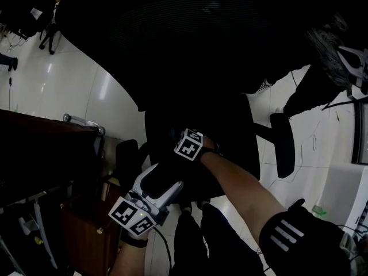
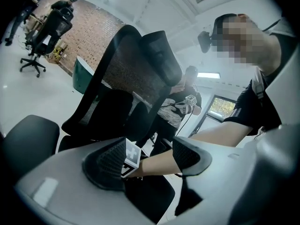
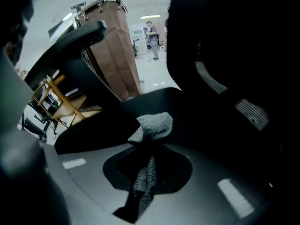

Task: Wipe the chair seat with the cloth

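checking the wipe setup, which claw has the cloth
The right claw, shut on the grey cloth; the left claw stands open, gripping nothing.

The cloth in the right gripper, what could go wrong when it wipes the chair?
1. Only a small wad of the cloth sticks out past the fingers of the right gripper, so they might scrape the chair seat or lose the cloth.
2. The open left gripper points at the person's right forearm and could bump it.
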The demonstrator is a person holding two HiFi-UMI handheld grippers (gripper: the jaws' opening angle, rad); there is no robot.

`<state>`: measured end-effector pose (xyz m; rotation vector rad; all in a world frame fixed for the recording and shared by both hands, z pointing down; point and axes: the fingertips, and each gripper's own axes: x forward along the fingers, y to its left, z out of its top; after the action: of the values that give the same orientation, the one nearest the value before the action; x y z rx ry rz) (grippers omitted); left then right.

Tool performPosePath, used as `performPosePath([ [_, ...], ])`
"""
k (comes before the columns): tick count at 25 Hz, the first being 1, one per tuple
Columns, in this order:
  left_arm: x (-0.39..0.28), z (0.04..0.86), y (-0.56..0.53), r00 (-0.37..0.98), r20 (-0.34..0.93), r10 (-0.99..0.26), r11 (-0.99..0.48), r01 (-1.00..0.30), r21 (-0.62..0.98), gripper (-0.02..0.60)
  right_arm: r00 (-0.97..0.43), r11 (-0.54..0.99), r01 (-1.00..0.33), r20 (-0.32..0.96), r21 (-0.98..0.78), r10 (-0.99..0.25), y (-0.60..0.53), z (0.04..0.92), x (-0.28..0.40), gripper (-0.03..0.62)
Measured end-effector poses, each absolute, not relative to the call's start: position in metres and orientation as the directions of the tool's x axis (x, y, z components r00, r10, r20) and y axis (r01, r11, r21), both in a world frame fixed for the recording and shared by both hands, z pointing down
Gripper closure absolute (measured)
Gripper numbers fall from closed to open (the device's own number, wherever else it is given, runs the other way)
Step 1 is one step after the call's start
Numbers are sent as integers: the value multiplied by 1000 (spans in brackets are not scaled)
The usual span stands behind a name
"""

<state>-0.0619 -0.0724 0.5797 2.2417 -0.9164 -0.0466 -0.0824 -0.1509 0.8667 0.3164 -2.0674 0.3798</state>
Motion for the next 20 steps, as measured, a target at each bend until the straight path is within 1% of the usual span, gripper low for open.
performPosePath([
  [5, -45, 571, -73, 771, 210, -602, -523, -579, 625, 247, -330, 870, -490, 936, -58, -124, -169, 878, 50, 565],
  [9, -36, 566, -72, 786, 205, -583, -540, -563, 625, 247, -184, 769, -640, 969, 11, -167, -175, 868, 154, 565],
  [11, -34, 565, -72, 787, 208, -580, -541, -564, 625, 247, -158, 733, -680, 970, 30, -187, -178, 862, 179, 565],
  [14, -36, 565, -70, 787, 215, -578, -540, -567, 622, 247, -176, 740, -671, 960, 46, -219, -185, 856, 177, 565],
  [16, -40, 564, -67, 785, 215, -581, -538, -569, 622, 247, -218, 747, -664, 951, 19, -219, -181, 851, 156, 565],
  [18, -46, 564, -62, 781, 221, -584, -534, -575, 620, 247, -300, 758, -650, 936, -58, -186, -167, 845, 115, 565],
  [20, -52, 567, -53, 776, 233, -586, -526, -584, 618, 247, -402, 799, -587, 904, -133, -146, -146, 840, 56, 565],
])
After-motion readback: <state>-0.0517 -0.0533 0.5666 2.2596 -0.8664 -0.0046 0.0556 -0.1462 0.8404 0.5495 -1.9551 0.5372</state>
